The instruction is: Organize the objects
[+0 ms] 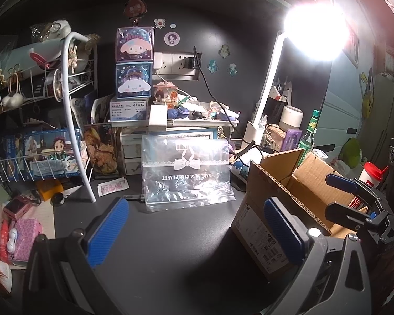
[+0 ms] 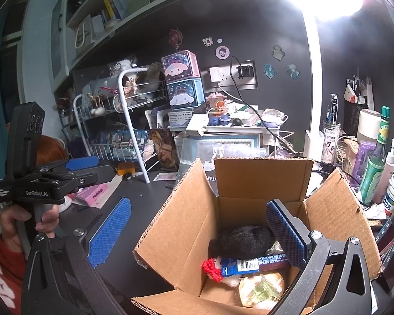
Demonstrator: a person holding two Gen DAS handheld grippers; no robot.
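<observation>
An open cardboard box [image 2: 186, 218] stands on the dark desk; it also shows at the right of the left wrist view [image 1: 270, 183]. Inside lie a black fuzzy item [image 2: 240, 239], a blue wrapped packet [image 2: 252, 262], a red-and-white knit toy [image 2: 215, 270] and a clear round item [image 2: 262, 288]. My right gripper [image 2: 197, 236] is open and empty over the box's near left side, its right finger inside the box. My left gripper [image 1: 194, 233] is open and empty above the desk, left of the box. A clear plastic bag with a bow print [image 1: 186, 170] leans upright ahead of it.
A white wire rack [image 1: 73, 120] with boxes and trinkets stands at the left. Character cubes [image 1: 134, 63], a cluttered small shelf [image 1: 202, 120], a lit desk lamp [image 1: 268, 84], bottles [image 2: 375, 162] and a pen holder [image 2: 354, 110] line the back and right. Pink items [image 1: 26, 231] lie front left.
</observation>
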